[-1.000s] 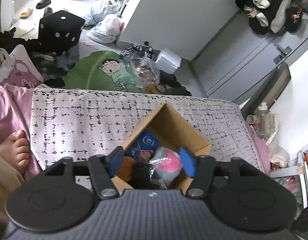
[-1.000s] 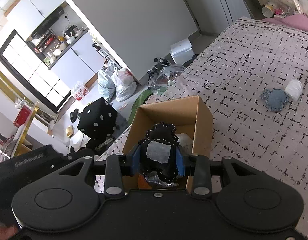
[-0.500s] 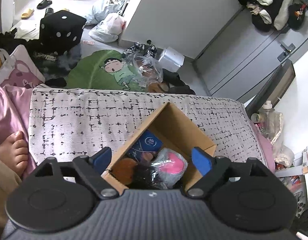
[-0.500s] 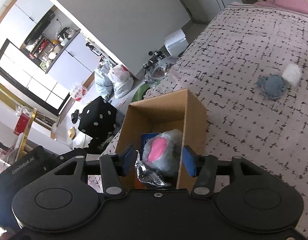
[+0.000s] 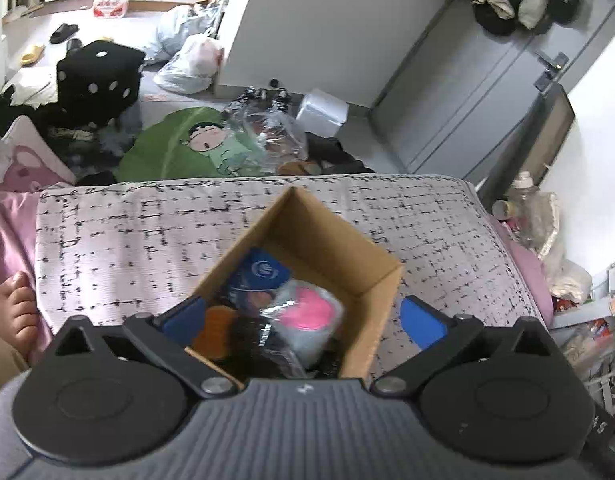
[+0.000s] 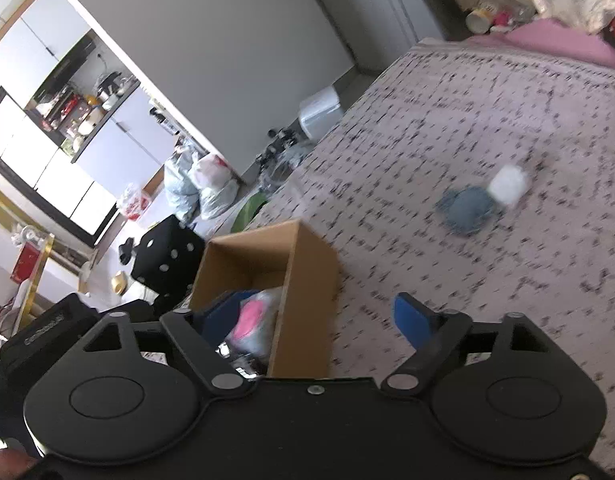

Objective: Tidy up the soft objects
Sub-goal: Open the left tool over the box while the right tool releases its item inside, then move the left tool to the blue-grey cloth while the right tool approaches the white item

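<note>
Both the left gripper (image 5: 301, 320) and the right gripper (image 6: 299, 320) are spread wide and empty above the box (image 5: 319, 240), which already holds soft items. Farther off on the bed (image 6: 507, 120) lies a blue-grey pad (image 6: 465, 210) touching a white lump (image 6: 507, 184); both look light and squashy, best pinched mid-body.

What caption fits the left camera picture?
Open left gripper over a cardboard box holding a pink-and-grey soft toy.
</note>
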Tool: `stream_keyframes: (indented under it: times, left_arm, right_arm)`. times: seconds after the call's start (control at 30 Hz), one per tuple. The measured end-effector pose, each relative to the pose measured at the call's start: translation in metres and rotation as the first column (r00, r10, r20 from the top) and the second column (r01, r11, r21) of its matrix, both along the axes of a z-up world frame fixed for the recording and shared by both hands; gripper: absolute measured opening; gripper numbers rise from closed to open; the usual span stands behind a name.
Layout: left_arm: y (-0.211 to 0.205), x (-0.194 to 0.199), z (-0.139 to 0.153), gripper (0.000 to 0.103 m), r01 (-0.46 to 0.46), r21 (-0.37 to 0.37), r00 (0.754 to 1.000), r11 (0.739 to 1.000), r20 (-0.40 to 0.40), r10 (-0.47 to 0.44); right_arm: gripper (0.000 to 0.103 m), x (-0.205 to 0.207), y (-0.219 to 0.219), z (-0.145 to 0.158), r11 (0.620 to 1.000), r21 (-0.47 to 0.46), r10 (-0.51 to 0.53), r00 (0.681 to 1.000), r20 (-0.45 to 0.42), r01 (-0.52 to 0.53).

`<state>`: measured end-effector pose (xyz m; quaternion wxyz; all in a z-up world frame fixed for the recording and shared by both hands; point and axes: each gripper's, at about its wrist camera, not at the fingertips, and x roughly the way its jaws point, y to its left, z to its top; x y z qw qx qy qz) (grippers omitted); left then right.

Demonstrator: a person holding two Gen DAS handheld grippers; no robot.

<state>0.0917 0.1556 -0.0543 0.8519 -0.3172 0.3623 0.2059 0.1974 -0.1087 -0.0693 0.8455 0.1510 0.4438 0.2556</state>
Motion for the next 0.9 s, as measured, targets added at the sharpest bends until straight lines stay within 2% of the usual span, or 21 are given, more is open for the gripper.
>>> stream_keyframes:
  times: [0.17,0.6,0.9]
  left_arm:
    - [-0.019,0.007,0.004,0.103,0.018,0.017,1.000,1.000,0.021,-0.018]
    - [-0.063,0.034,0.013,0.103,0.085,0.065,0.996,0.994,0.023,-0.087]
    - [-0.095,0.057,0.017,0.103,0.152,0.112,0.988,0.982,-0.007,-0.152]
  right_arm:
    - [0.103,0.009,-0.024,0.008,1.000,-0.014,-0.023,0.999,0.048,0.023]
    - [0.103,0.037,-0.080,0.022,0.999,-0.001,-0.044,0.992,0.118,0.045]
    - [0.103,0.055,-0.112,0.020,0.997,0.011,-0.074,0.990,0.117,0.073]
